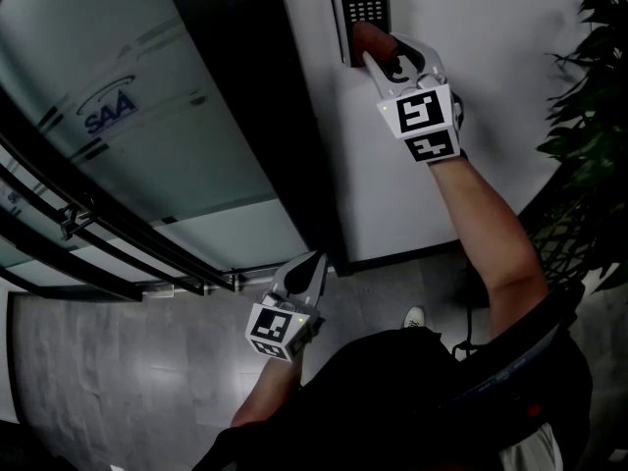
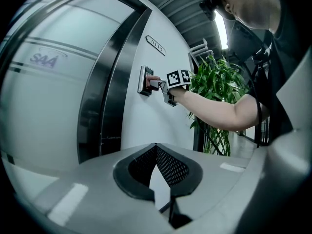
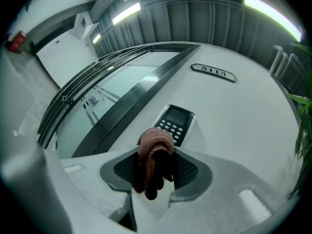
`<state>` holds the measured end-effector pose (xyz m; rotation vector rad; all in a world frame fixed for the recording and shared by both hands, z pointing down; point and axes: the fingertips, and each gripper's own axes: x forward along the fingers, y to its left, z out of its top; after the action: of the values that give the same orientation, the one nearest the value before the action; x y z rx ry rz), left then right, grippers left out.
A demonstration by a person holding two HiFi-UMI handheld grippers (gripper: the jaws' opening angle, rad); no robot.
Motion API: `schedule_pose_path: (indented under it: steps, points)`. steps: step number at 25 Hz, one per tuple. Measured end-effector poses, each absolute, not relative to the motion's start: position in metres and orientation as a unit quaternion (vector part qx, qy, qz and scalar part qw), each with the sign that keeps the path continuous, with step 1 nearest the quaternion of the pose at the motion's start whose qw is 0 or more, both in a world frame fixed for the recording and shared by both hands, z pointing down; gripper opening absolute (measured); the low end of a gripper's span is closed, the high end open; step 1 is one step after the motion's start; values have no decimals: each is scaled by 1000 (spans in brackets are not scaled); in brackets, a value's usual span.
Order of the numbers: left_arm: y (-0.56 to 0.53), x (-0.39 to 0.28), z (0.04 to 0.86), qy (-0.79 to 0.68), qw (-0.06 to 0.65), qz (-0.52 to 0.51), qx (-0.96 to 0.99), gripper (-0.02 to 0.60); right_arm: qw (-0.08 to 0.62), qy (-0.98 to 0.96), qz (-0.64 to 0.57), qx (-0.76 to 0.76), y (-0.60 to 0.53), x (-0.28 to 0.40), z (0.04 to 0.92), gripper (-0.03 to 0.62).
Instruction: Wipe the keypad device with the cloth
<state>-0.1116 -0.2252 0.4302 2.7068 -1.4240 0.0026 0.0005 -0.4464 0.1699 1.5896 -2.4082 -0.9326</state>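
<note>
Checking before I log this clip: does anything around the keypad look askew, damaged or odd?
Nothing stands out. The keypad device sits straight and intact on the wall, the cloth is bunched in the right gripper at its lower end, and the left gripper hangs shut and empty lower down.

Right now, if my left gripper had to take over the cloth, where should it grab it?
Probably the folded hump of the cloth that sticks out past the tips of the right gripper, coming from the side. The rest is clamped between its jaws, and the keypad blocks the front.
</note>
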Motion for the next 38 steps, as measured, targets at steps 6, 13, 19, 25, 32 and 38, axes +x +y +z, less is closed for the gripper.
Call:
schedule_pose_path:
  steps: [6,13,19,25,32,38]
  points:
    - [-225,-113,431,-467,42,1,883,15,53,-791,-303,528,-445,9,172,146]
    - [-225,-112,431,-466,43,3,884,17,56,-786,-295,541,-450,25,174,144]
    - [-226,-106,433,-463,44,3,885,17,64,-779,-290,552,-457,41,177,146]
    - [-229,-104,434,-462,46,0,886,17,77,-771,-282,565,-468,56,180,146]
    - [-231,-108,433,-470,45,1,881,17,77,-766,-268,579,-479,76,179,146]
    - [-231,-107,430,-472,44,-1,881,17,80,-765,-270,579,-478,77,179,146]
